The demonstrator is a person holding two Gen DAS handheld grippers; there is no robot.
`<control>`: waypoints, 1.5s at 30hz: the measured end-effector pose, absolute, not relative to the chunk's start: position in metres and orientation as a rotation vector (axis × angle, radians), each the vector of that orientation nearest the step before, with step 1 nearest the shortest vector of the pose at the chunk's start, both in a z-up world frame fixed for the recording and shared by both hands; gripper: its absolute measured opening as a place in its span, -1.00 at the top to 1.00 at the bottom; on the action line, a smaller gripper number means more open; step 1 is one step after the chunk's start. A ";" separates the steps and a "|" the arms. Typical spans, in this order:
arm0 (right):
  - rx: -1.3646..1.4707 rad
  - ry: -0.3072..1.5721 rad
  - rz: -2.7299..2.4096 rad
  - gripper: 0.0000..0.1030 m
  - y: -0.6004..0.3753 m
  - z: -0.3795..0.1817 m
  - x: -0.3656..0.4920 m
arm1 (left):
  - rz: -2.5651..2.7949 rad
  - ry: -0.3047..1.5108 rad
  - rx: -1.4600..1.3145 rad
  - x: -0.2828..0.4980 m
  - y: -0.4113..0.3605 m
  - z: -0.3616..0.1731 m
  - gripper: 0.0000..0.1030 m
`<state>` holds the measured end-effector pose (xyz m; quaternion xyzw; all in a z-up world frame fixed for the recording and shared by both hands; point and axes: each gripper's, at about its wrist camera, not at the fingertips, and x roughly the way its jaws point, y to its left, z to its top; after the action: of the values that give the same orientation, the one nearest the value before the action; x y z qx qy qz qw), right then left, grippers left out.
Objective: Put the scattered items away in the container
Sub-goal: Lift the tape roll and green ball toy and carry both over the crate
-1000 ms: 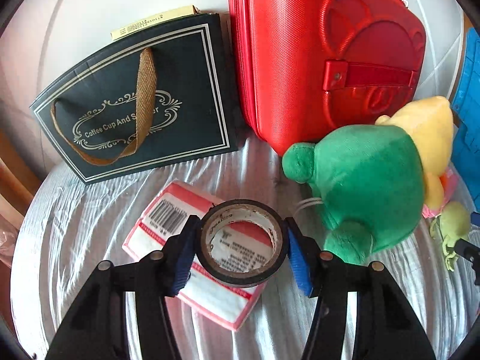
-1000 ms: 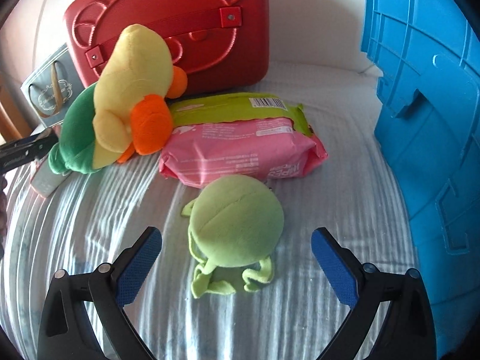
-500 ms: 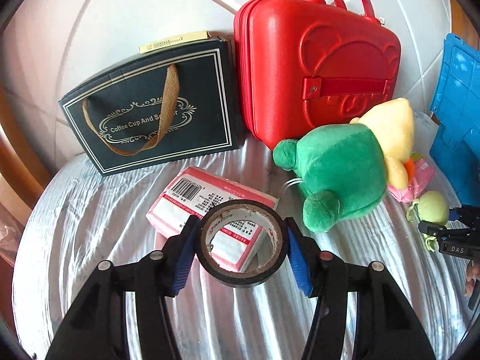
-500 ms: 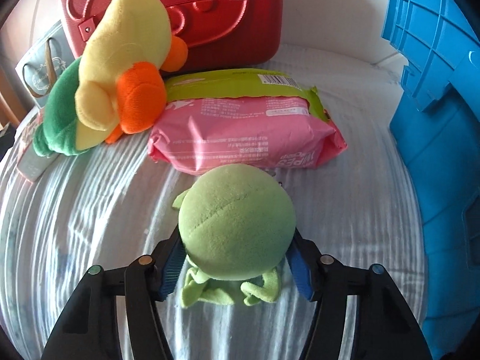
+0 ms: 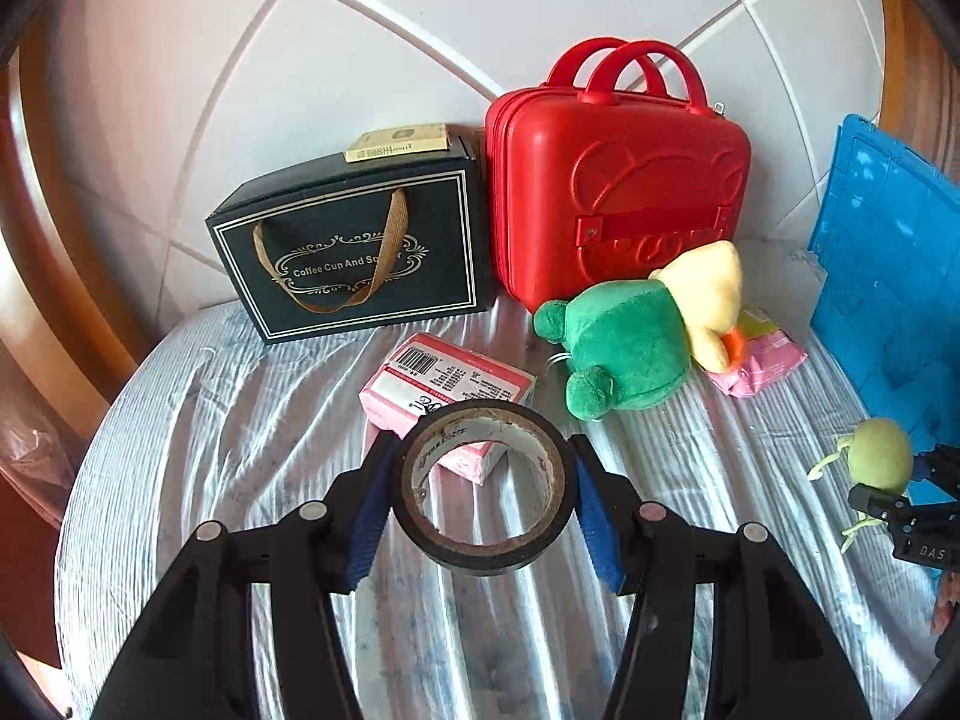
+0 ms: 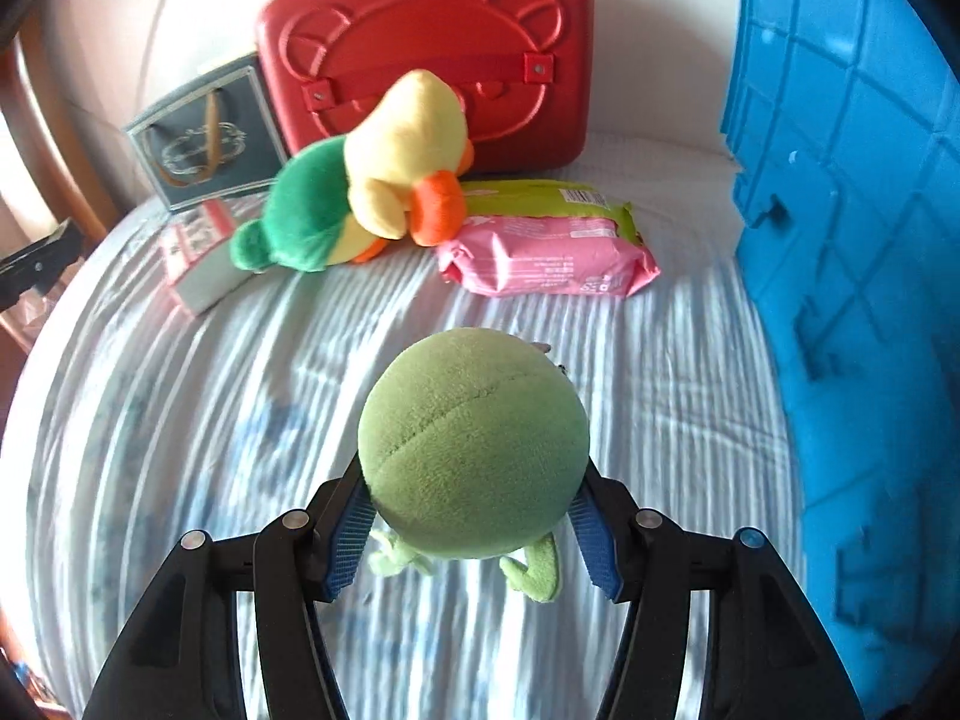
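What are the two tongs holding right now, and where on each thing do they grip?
The left tongs clamp the roll of black tape across its outer rim. The right tongs squeeze the round green plush toy on opposite sides of its body.

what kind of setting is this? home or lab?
Probably a home, though it could be a staged tabletop. A table under a striped cloth stands against a tiled wall, and household things sit on it: a red case, a plush duck and a wipes pack.
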<state>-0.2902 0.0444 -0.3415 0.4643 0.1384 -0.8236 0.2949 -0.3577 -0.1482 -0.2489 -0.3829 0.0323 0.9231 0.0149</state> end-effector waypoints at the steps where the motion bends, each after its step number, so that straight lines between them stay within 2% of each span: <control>1: 1.223 0.380 -2.189 -0.14 0.046 -0.335 -0.283 | 2.873 0.108 -1.182 -0.350 -0.147 -0.243 -0.07; 13: 1.153 0.334 -2.168 -0.14 0.089 -0.237 -0.191 | 2.893 0.104 -1.118 -0.255 -0.126 -0.174 -0.07; 18: 1.077 0.375 -2.191 -0.14 0.114 -0.197 -0.159 | 2.916 0.102 -1.081 -0.231 -0.118 -0.152 -0.07; 27: 0.976 0.296 -2.237 -0.14 0.173 -0.130 -0.140 | 2.932 0.103 -1.045 -0.199 -0.089 -0.124 -0.07; 45: 0.819 0.284 -2.116 -0.14 0.238 -0.079 -0.147 | 3.017 0.117 -0.978 -0.160 -0.003 -0.063 -0.07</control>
<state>-0.1474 0.2384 -0.0788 0.3259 0.1132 -0.8420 0.4147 -0.1596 -0.0033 -0.0629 -0.3081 0.0368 0.9505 -0.0161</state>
